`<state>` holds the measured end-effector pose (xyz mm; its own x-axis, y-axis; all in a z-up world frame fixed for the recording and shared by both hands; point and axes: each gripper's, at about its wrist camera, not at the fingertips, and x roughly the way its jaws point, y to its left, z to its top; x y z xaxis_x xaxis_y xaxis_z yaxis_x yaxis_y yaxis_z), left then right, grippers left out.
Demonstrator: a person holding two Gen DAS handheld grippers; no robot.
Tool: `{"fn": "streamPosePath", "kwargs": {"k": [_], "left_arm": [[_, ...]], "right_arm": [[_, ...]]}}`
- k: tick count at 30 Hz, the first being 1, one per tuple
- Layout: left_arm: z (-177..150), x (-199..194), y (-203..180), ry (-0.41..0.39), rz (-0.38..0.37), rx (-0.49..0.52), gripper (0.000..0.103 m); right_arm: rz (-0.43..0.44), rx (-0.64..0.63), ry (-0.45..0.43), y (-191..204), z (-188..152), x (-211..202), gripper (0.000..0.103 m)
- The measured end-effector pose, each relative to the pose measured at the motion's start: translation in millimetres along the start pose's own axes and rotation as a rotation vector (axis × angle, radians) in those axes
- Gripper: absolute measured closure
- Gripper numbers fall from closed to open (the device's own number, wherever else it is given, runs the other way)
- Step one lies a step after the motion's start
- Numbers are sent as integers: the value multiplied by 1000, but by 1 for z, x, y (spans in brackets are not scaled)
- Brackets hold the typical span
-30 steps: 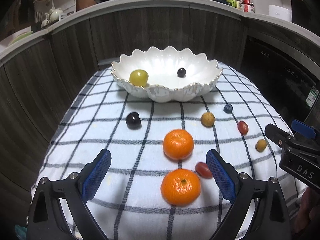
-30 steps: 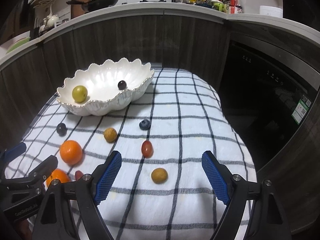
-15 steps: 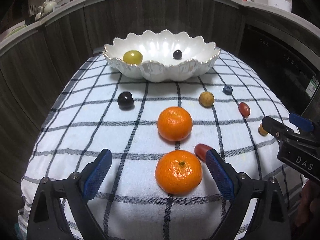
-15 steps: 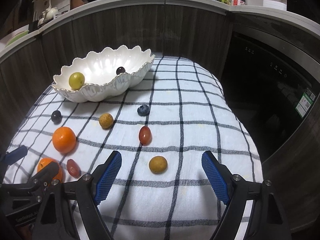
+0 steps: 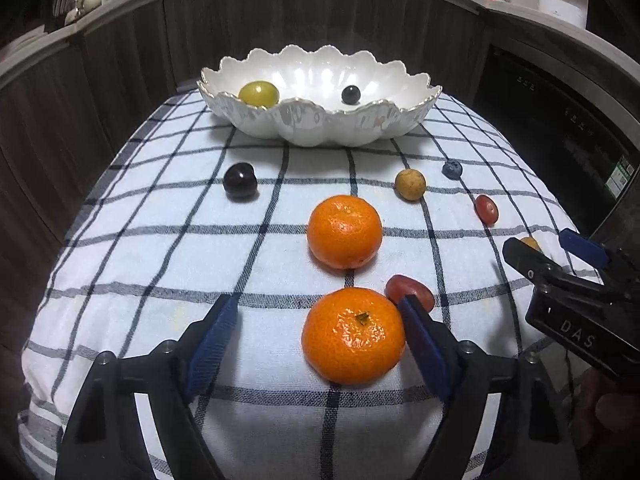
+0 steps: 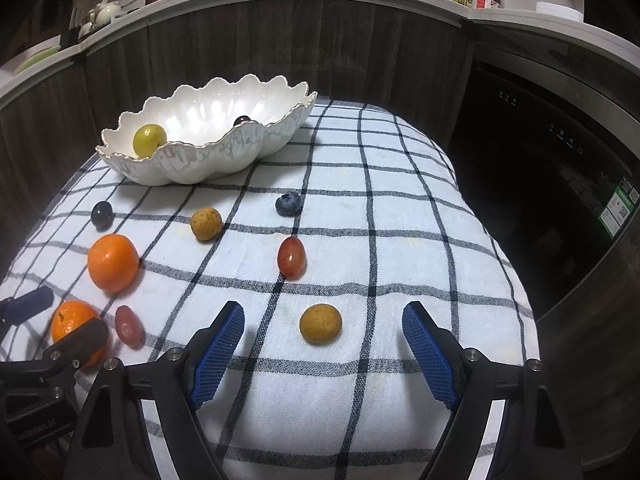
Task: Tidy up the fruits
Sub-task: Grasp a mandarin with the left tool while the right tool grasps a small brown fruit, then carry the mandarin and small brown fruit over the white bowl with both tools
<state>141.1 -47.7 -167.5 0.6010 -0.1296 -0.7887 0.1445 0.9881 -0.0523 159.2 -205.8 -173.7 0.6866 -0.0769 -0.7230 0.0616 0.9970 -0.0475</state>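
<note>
White checked cloth [image 5: 160, 248] over a table, dark wood cabinets [image 6: 280, 40] curving behind, scalloped bowl [image 5: 320, 128] at the far end, fruits scattered, left gripper [image 5: 320, 334] spread around a tangerine [image 5: 354, 342], right gripper [image 6: 322, 344] spread near a yellow fruit [image 6: 321, 324].

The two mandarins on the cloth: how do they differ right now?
The near mandarin sits between the open left gripper's pads, stem scar facing up; the far mandarin lies free toward the bowl, no stem showing. A red grape sits beside the near one only. Both are orange, similar in size, resting on the checked cloth.
</note>
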Motion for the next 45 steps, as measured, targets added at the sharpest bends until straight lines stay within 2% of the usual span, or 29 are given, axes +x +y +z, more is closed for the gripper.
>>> {"fn": "streamPosePath", "kwargs": {"k": [2, 9, 14, 19, 29, 45], "left_arm": [[-1, 1, -2, 0, 4, 11, 23], [-4, 3, -7, 0, -10, 35, 35], [-3, 1, -13, -4, -43, 57, 56], [-3, 0, -14, -6, -42, 62, 57], [-1, -4, -14, -23, -18, 70, 58], [8, -20, -12, -69, -2, 59, 58]], "right_arm": [[0, -5, -2, 1, 0, 1, 22], [10, -11, 40, 4, -2, 12, 41], [25, 5, 51, 1, -3, 15, 51], [39, -30, 41, 7, -2, 14, 76], [44, -36, 33, 6, -1, 12, 78], [33, -21, -18, 3, 16, -19, 78]]}}
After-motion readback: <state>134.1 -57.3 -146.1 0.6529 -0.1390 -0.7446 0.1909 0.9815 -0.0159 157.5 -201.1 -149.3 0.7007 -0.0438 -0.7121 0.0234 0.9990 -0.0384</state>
